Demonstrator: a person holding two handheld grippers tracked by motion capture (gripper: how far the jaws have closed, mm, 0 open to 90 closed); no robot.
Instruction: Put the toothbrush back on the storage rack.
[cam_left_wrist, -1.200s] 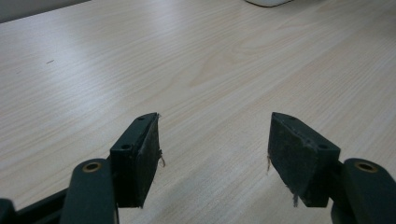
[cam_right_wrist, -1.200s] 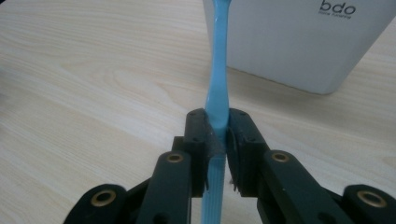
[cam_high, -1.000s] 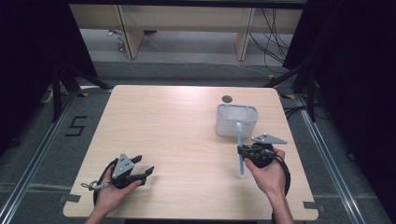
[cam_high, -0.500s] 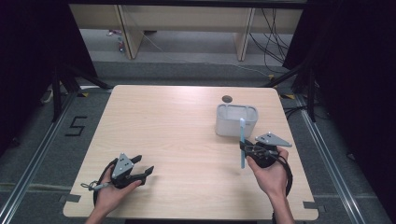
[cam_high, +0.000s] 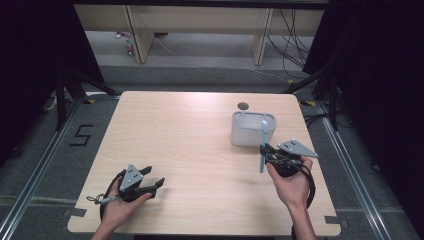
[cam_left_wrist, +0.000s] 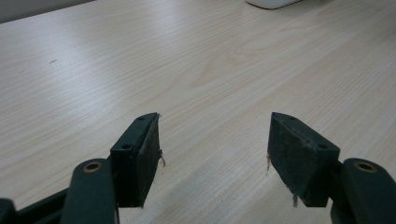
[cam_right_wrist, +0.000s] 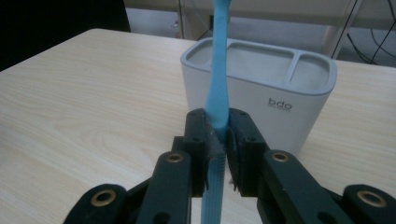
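I have the blue toothbrush (cam_right_wrist: 217, 88) pinched in my right gripper (cam_high: 266, 153), its fingers (cam_right_wrist: 244, 140) clamped tight on the handle near the bristled end, the long handle standing upright just in front of the grey holder (cam_right_wrist: 261, 100). That holder sits on the counter (cam_high: 190, 145) with its compartments open to the top. My left gripper (cam_high: 146, 184) rests at the near left, fingers (cam_left_wrist: 140, 158) spread wide with nothing between them. I judge this the carry-to-holder step — next I must lift the brush over the rim, line it up with one compartment, and lower it in before letting go.
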